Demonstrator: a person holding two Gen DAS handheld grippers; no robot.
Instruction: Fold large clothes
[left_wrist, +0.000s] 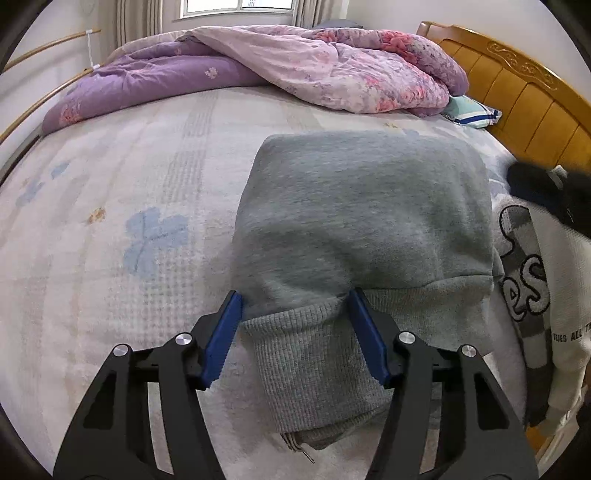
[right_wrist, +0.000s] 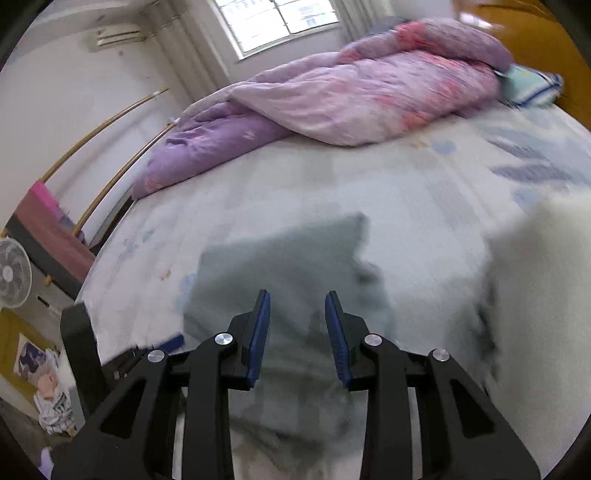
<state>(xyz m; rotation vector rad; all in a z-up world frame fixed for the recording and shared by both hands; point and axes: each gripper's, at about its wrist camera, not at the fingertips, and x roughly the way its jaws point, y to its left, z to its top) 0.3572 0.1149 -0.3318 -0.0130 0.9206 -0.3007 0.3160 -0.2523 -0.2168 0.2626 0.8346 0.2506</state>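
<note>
Only left view, white lettered garment (left_wrist: 532, 280), sharp.

Bed (left_wrist: 110, 229), pale flowered cover. Folded grey sweatshirt (left_wrist: 362, 221) lies on it; purple quilt (left_wrist: 295, 74) heaped beyond the sweatshirt, small pillow (left_wrist: 472, 110) beside the quilt, white garment (left_wrist: 535, 288) touching the sweatshirt.

We see the grey garment (right_wrist: 288, 266) only as a motion smear in the right wrist view; the white printed garment (left_wrist: 554, 280) is cut by the frame edge.
</note>
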